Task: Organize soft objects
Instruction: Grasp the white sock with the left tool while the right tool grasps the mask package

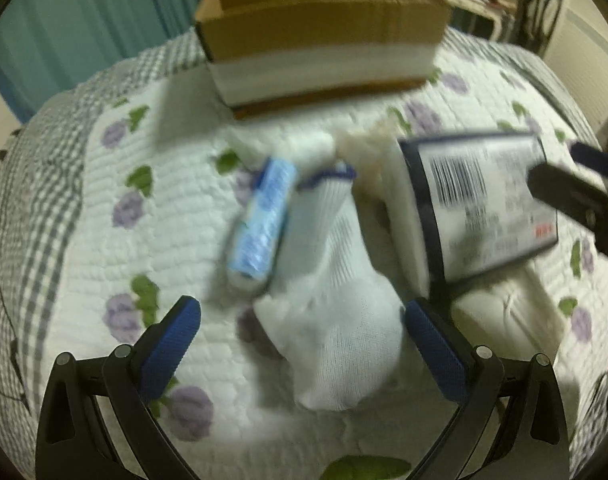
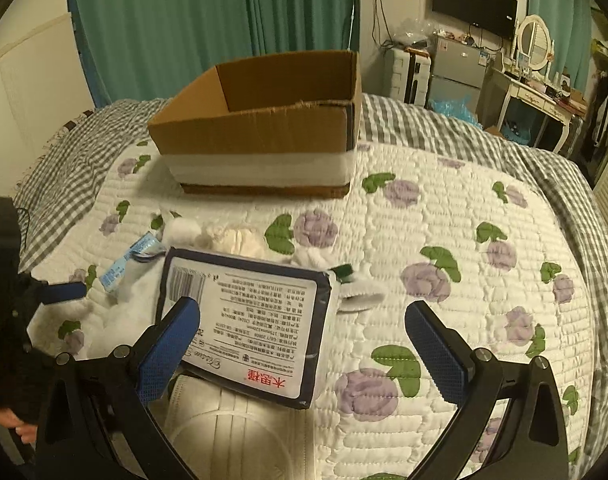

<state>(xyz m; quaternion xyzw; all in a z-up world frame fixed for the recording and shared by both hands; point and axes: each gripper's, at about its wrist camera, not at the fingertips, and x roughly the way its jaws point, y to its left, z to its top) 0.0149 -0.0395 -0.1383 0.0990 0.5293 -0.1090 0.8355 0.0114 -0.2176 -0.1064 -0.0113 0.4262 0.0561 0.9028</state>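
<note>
A white sock [image 1: 335, 312] with a blue cuff lies on the quilt, its toe between the fingers of my open left gripper [image 1: 302, 340]. Beside it on the left lies a light blue tissue pack [image 1: 262, 224]. A navy-edged pack with a barcode label [image 1: 487, 204] leans on white items at the right. In the right wrist view the same pack [image 2: 260, 320] lies ahead of my open right gripper [image 2: 304, 348], whose left finger overlaps it. An open cardboard box [image 2: 264, 128] stands farther back, and white and cream soft pieces [image 2: 228, 236] lie between.
The floral quilt [image 2: 443, 220] over a grey checked bedcover fills both views. A white padded item [image 2: 224, 416] lies under the pack near the right gripper. Green curtains, a fridge, a dressing table and a wall screen stand behind the bed.
</note>
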